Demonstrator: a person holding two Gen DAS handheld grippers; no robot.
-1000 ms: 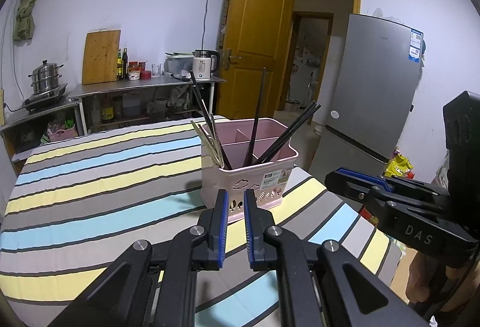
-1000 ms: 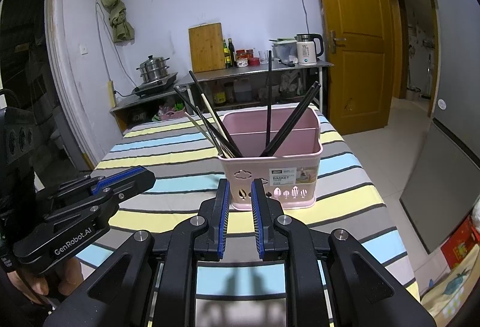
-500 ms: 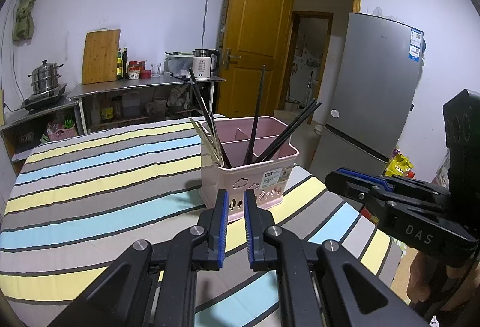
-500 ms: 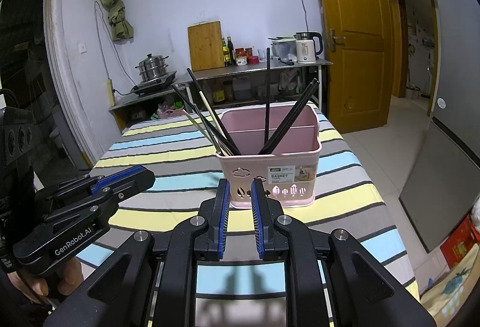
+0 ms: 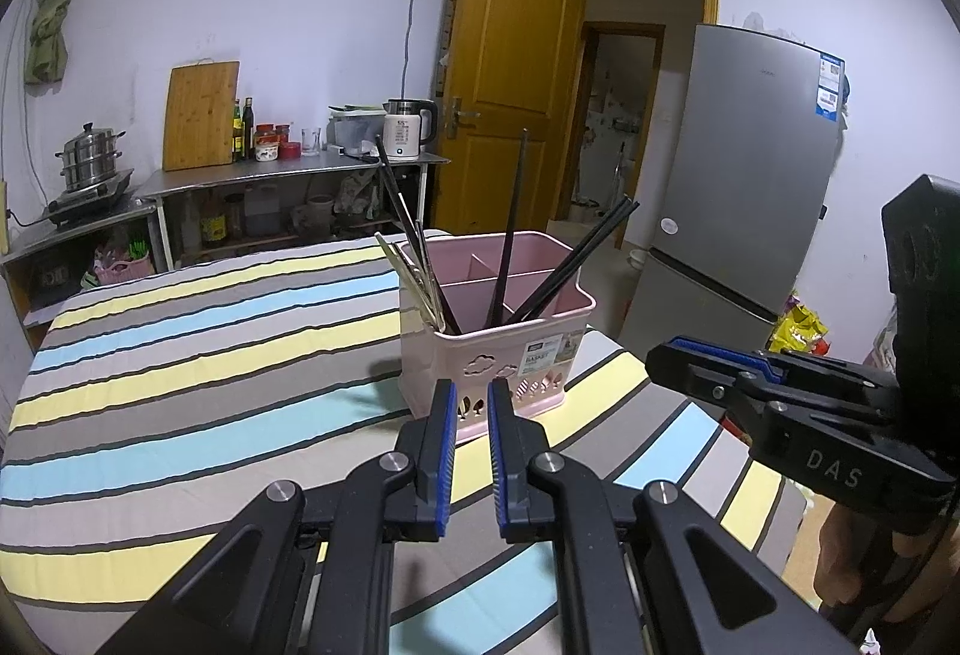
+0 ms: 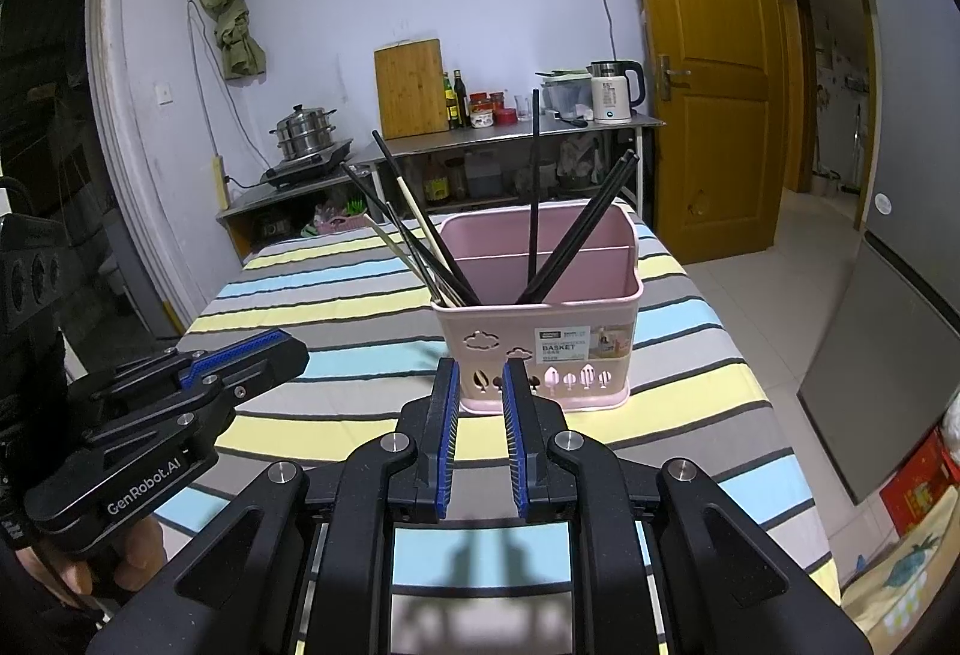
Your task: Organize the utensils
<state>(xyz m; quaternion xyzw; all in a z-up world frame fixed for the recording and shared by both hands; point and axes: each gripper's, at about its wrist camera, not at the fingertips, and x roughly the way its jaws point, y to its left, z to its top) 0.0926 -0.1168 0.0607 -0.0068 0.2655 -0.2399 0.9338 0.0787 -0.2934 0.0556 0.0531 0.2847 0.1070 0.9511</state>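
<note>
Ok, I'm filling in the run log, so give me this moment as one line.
left gripper: open, empty | right gripper: open, empty | pink basket: upright on striped table | chopsticks: inside basket

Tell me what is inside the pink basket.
The pink basket holds black chopsticks and pale chopsticks in its front section, leaning outward. A divider splits it; the rear section shows nothing, and the walls hide the floor.
</note>
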